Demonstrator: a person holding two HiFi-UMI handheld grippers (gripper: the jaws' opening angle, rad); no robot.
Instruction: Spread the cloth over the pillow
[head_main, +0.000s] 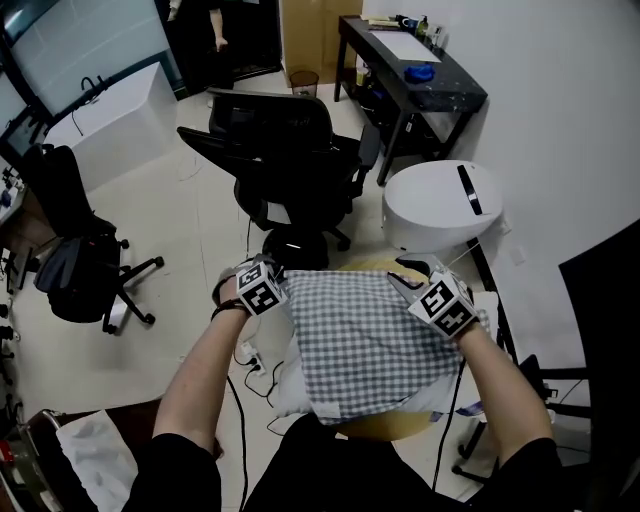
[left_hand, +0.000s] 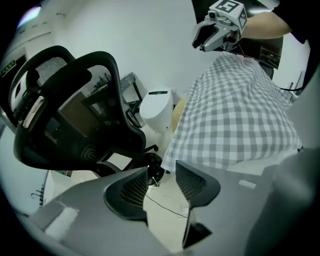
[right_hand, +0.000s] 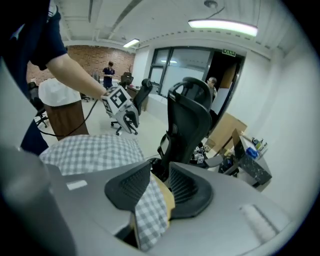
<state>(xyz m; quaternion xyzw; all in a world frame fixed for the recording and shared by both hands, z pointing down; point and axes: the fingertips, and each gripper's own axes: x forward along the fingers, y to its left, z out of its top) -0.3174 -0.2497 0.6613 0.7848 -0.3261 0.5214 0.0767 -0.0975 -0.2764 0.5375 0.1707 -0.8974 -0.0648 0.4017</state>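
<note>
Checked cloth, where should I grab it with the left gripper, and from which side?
On the checked cloth, likely the corner hanging nearest the left gripper. It droops free past the pillow, thin and flat, so the open jaws can straddle it. Come from the left, low; the draped top offers no fold to pinch.

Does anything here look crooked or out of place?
The checked cloth leaves white pillow showing along its near edge, and one corner of it lies between the right gripper's open jaws.
</note>
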